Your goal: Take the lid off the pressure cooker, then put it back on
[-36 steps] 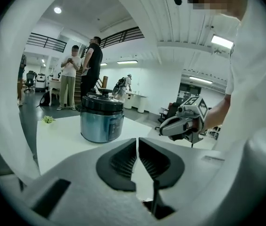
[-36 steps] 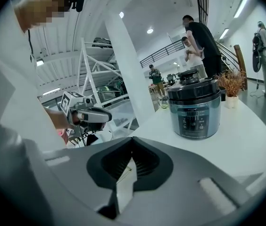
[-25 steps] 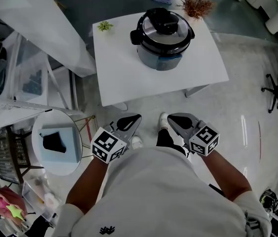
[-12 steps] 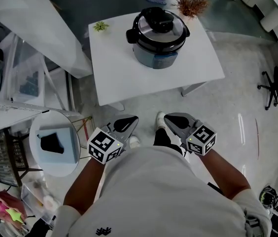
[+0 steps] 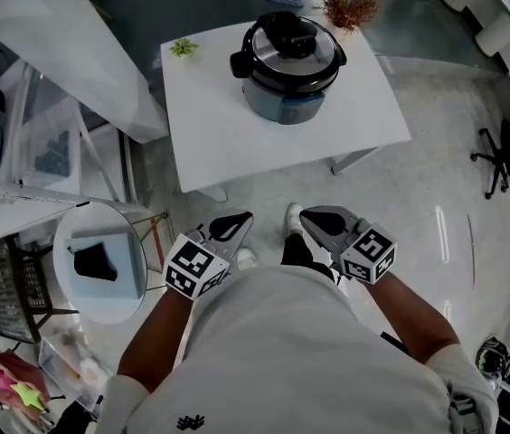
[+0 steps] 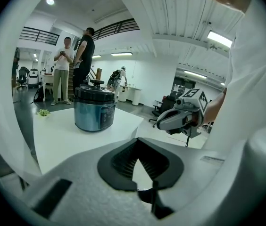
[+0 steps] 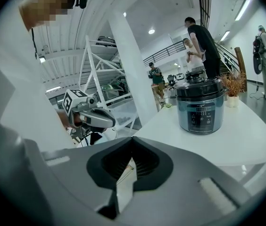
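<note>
A: Anything changed over the last second?
B: Very little. The head view has drifted a touch, so the surface (image 5: 237, 143) and the pressure cooker (image 5: 288, 93) sit slightly further up and left in frame than before. The cooker has not shifted on the surface. Both hands have stayed low, close to the body

A: State of the tongs?
B: The left tongs (image 5: 241, 220) are closed, tips together, nothing between them; the left gripper view confirms it. The right tongs (image 5: 314, 215) read the same in the right gripper view: tips meeting, empty. Each gripper view shows the other tongs alongside and the cooker beyond

A: Where is the cooker?
B: Upright toward the far side of the surface, well apart from both tongs, with bare floor between. The lid (image 5: 288, 48) is seated on the pot, its black handle at the centre. A small green plant (image 5: 183, 48) sits at the far left corner and a dried reddish sprig (image 5: 350, 5) at the far right; neither touches the cooker

A: Meaning for the task?
B: Judgement: not begun, lid untouched. The approach comes first, and the tongs must open before they can take the handle; the pot may also need steadying while the lid turns
</note>
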{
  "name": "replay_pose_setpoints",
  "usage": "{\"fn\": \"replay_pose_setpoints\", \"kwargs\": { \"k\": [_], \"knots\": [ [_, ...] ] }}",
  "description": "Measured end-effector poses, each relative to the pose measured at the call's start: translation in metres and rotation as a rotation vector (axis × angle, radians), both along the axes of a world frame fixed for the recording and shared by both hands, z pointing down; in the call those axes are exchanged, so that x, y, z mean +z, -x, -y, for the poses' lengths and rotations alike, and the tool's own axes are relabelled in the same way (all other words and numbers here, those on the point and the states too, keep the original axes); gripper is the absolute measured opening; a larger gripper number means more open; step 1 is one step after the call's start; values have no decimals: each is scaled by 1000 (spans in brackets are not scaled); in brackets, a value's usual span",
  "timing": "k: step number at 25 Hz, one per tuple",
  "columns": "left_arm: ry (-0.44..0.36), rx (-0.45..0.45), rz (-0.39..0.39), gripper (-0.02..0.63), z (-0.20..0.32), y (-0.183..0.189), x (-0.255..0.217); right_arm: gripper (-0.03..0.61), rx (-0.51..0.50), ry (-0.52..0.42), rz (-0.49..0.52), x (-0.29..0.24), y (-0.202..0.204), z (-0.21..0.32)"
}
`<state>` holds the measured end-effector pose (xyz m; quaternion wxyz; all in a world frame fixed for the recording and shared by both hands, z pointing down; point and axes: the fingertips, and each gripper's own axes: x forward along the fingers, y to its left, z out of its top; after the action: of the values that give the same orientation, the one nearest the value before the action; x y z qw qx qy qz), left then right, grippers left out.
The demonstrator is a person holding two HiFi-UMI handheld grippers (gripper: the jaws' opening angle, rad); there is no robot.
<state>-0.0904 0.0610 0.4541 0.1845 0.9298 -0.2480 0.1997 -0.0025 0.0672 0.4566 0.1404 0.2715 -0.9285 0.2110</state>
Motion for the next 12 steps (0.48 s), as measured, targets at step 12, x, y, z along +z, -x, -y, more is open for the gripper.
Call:
{"fn": "replay_pose_setpoints", "kwargs": {
  "k": [12],
  "knots": [
    [-2, 11, 11, 6, -5, 1, 1, 9, -6, -12, -12, -2, 2, -4]
  ]
}}
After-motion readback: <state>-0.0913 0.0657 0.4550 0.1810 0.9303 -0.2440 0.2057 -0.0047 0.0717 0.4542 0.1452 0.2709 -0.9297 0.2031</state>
